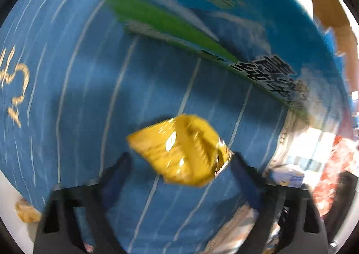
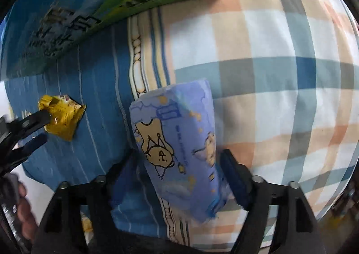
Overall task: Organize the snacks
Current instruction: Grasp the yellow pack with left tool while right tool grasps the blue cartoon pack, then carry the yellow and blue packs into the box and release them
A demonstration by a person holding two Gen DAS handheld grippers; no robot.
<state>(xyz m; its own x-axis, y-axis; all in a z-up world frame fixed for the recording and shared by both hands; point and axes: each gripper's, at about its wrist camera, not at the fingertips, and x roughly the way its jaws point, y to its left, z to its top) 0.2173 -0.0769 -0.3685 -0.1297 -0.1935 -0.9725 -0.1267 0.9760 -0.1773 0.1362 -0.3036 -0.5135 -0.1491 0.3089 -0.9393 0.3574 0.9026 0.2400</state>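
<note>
A small yellow foil snack packet (image 1: 179, 150) sits between the fingers of my left gripper (image 1: 180, 159), over blue striped cloth. The jaws stand wide and only the right finger touches the packet's corner. In the right wrist view the same yellow packet (image 2: 61, 119) lies against the upper finger of the left gripper (image 2: 43, 128). A long purple snack pack (image 2: 179, 148) printed with bears stands between the fingers of my right gripper (image 2: 179, 159). Both fingers press its sides.
A blue and green printed box (image 2: 67, 7) lies beyond the striped cloth (image 2: 96, 88). Checked cloth (image 2: 280, 63) fills the right side. A person's hand (image 2: 24, 215) holds the left tool. More snacks, blurred, lie at lower right (image 1: 291, 177) in the left wrist view.
</note>
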